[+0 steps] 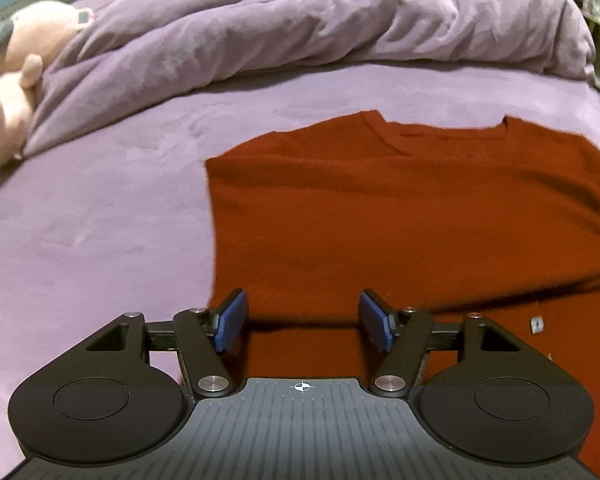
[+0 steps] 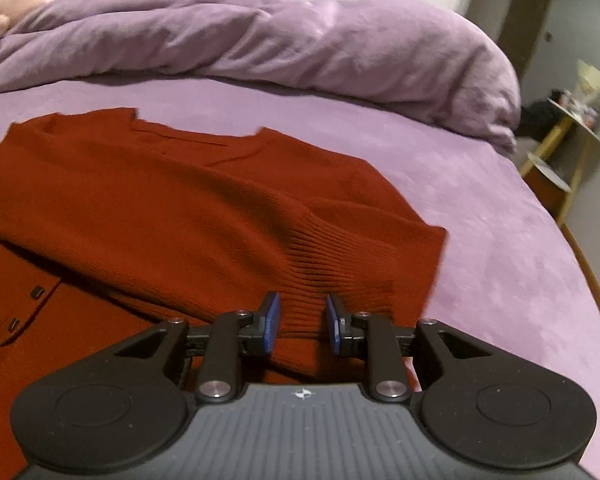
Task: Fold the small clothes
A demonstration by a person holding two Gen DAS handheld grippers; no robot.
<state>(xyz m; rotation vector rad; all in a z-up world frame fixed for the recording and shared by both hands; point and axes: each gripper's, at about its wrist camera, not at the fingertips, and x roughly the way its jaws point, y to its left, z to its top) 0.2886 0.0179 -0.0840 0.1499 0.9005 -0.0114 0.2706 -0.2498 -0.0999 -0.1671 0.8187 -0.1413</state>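
Sweater (image 2: 180, 208) is lying flat below the duvet (image 2: 300, 40) for folding; my right gripper (image 2: 302, 320) is hovering, narrowly parted, over its ribbed hem, while my left gripper (image 1: 302, 320) is hanging wide and empty.

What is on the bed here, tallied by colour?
Red: 1, the knitted sweater
Purple: 1, the bunched duvet
Pink: 1, the plush toy
Total: 3 things lying on the purple bed sheet
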